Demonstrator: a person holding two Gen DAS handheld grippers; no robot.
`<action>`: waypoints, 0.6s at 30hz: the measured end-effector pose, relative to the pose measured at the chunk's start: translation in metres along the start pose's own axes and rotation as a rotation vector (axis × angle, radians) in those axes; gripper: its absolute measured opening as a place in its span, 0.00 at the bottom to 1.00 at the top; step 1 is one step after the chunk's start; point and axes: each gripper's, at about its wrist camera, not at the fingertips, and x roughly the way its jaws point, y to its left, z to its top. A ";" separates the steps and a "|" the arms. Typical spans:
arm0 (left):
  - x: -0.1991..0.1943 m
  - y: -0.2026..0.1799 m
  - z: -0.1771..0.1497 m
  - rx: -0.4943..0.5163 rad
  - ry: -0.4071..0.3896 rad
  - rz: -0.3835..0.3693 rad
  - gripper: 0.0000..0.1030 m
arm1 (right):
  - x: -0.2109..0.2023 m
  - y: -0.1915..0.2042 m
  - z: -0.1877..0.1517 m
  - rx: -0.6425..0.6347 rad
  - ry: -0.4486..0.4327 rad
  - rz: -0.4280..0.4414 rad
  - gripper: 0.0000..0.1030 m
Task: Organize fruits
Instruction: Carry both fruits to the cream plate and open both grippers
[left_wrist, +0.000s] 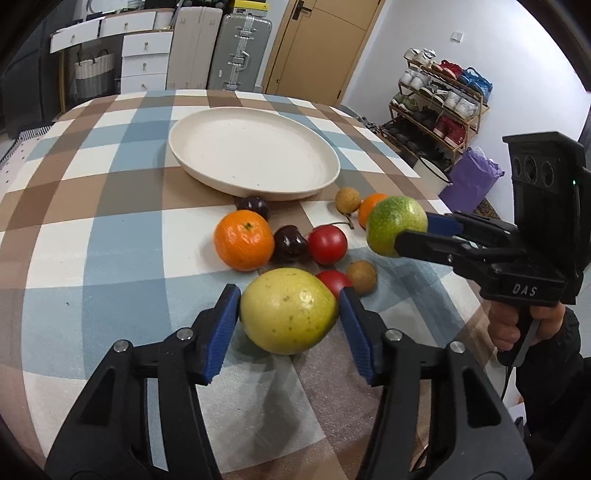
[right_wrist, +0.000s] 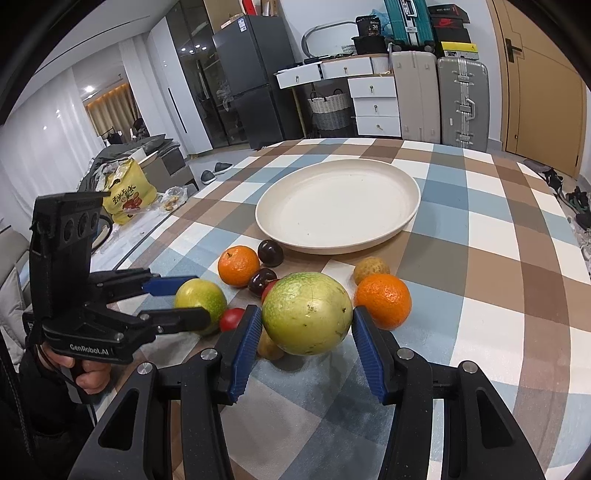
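Note:
My left gripper (left_wrist: 288, 314) is shut on a yellow-green fruit (left_wrist: 289, 311), held near the table; it also shows in the right wrist view (right_wrist: 201, 301). My right gripper (right_wrist: 304, 325) is shut on a green round fruit (right_wrist: 307, 313), which also shows in the left wrist view (left_wrist: 396, 225), lifted above the table. An empty cream plate (left_wrist: 255, 151) sits beyond the fruit pile. On the cloth lie an orange (left_wrist: 243, 240), a second orange (right_wrist: 383, 301), two dark plums (left_wrist: 290, 243), two red tomatoes (left_wrist: 327, 244) and brown longans (left_wrist: 362, 277).
The table has a blue, brown and white checked cloth (left_wrist: 110, 229). A shoe rack (left_wrist: 439, 103) stands to the right of the table, suitcases (left_wrist: 240, 48) and white drawers (left_wrist: 146, 59) behind it. A yellow bag (right_wrist: 127, 192) lies on the floor at left.

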 end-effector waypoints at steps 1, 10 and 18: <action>0.000 -0.001 0.000 0.004 0.000 0.001 0.51 | -0.001 -0.001 0.000 0.004 -0.004 0.000 0.50; -0.018 0.010 0.015 -0.041 -0.072 0.040 0.50 | 0.000 -0.006 0.005 0.011 -0.018 0.004 0.50; -0.025 0.017 0.051 -0.030 -0.162 0.113 0.51 | 0.003 -0.011 0.024 0.025 -0.044 -0.010 0.50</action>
